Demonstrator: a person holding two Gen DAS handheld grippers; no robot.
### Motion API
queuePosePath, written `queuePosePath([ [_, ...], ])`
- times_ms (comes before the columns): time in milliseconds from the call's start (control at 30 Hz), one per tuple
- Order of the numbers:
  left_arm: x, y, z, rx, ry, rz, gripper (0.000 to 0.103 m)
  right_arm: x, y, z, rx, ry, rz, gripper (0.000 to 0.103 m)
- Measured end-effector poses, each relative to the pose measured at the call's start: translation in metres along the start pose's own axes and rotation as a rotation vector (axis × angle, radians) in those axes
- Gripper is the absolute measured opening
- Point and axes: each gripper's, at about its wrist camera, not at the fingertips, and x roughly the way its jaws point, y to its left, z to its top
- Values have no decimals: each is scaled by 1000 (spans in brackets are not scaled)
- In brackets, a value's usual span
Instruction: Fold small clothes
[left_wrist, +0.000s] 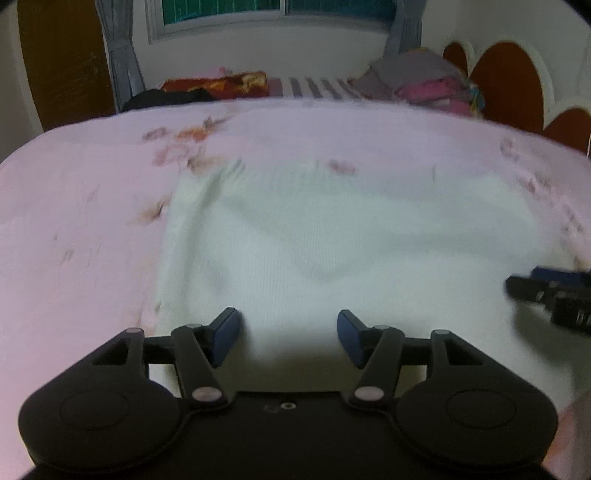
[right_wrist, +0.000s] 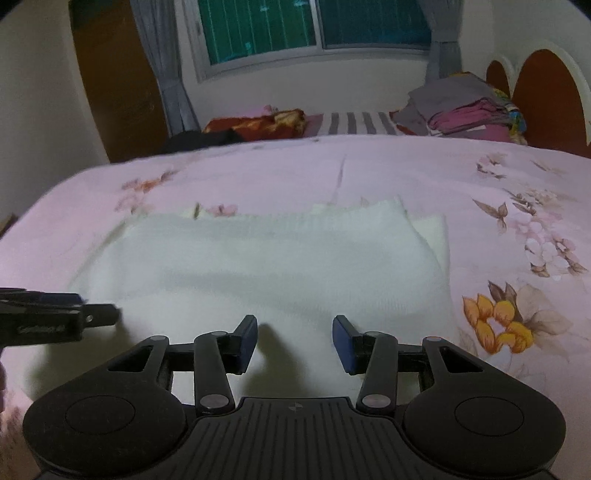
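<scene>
Left gripper (left_wrist: 288, 338) and right gripper (right_wrist: 294, 343) are held part-open, empty, over the near edge of the white knit garment (right_wrist: 258, 258). Garment is spread at 12 o'clock on the pink floral bed (right_wrist: 517, 192). Judged soft, light, limp; best pinched at near corners.

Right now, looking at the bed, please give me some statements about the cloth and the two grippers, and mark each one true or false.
1. The white cloth lies on the pink bedsheet. True.
2. The right gripper is clamped on the cloth. False: its jaws are apart, with nothing pinched.
3. The left gripper is open above the cloth. True.
4. The cloth is striped red. False: it is plain white.
5. A stack of folded clothes sits at the far side. True.
</scene>
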Motion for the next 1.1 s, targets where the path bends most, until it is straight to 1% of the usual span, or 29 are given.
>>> queuePosePath([
  [67, -2, 3, -7, 9, -13, 8, 61, 4, -2, -7, -17, 22, -28, 45],
  [133, -4, 6, -9, 7, -9, 6, 61, 2, -2, -12, -20, 30, -34, 45],
  [300, -7, 10, -8, 2, 13, -7, 61, -10, 3, -22, 8, 32, -44, 45],
  [400, -11, 10, -9, 6, 27, -11, 60, -15, 8, -32, -8, 47, -75, 45],
  [500, -15, 12, -11, 3, 41, -19, 60, -26, 12, -35, 1, 44, -86, 45],
  [567, -19, 14, -13, -2, 52, -26, 60, -29, 15, -40, -12, 53, -119, 45],
  [700, -28, 17, -17, -21, 73, -55, 61, -33, 17, -52, -25, 70, -152, 45],
  [800, -33, 19, -22, -37, 80, -81, 65, -44, 18, -53, 13, 63, -161, 45],
  [867, -35, 18, -26, -30, 82, -87, 65, -43, 18, -61, 1, 83, -184, 45],
  [967, -39, 18, -31, -15, 83, -92, 65, -43, 20, -64, -9, 72, -193, 45],
  [1100, -50, 30, -39, -72, 96, -124, 65, -44, 22, -63, 8, 77, -200, 45],
])
